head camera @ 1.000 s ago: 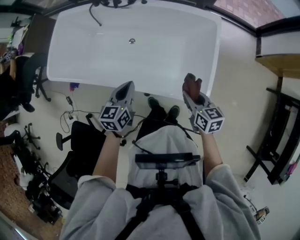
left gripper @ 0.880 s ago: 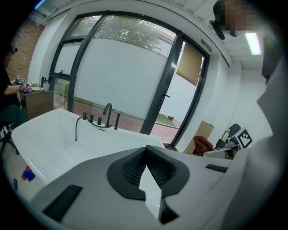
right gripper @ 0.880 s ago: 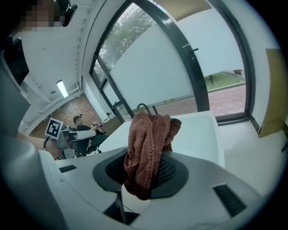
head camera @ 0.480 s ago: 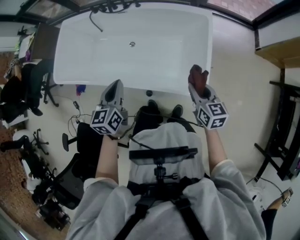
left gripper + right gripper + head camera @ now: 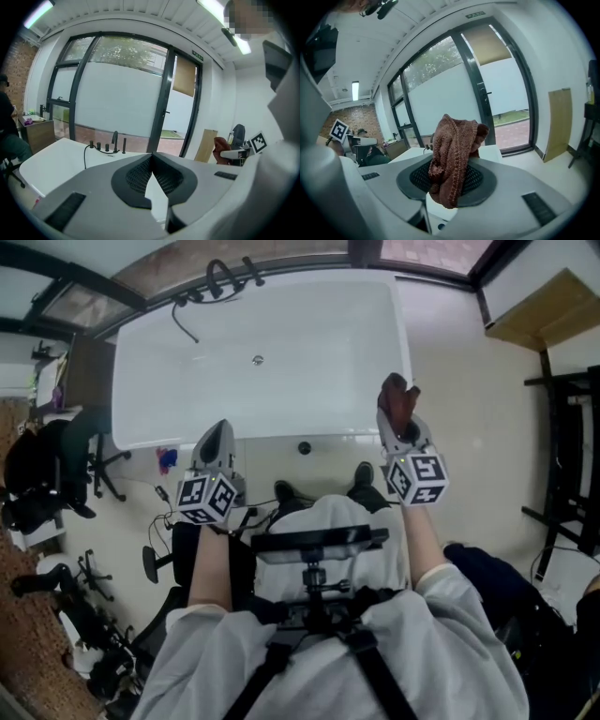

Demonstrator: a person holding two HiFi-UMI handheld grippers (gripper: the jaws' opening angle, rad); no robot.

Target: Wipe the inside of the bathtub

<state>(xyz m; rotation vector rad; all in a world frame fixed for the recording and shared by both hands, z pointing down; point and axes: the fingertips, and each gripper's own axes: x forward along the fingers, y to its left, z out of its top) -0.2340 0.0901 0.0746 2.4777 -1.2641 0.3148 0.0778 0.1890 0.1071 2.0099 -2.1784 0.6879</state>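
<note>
The white bathtub (image 5: 281, 324) lies ahead of me, its near rim just beyond both grippers. My right gripper (image 5: 395, 411) is shut on a brown knitted cloth (image 5: 398, 395), held over the tub's near right corner. In the right gripper view the cloth (image 5: 454, 154) sticks up bunched between the jaws, with the bathtub (image 5: 490, 152) behind it. My left gripper (image 5: 217, 427) hovers at the near rim further left, shut with nothing in it. In the left gripper view the left gripper (image 5: 151, 158) has its jaws meeting at the tips, and the bathtub (image 5: 56, 161) stretches off to the left.
Black faucet fittings (image 5: 220, 273) and a hose sit on the tub's far rim, and a drain (image 5: 258, 360) marks its floor. Office chairs (image 5: 47, 493) and cables (image 5: 155, 488) crowd the floor at left. A wooden shelf (image 5: 534, 310) and a black rack (image 5: 562, 465) stand at right.
The view has shifted, so the tub now sits lower and squarer in the frame. Both grippers have stayed near its front rim. The cloth remains in the right gripper.
</note>
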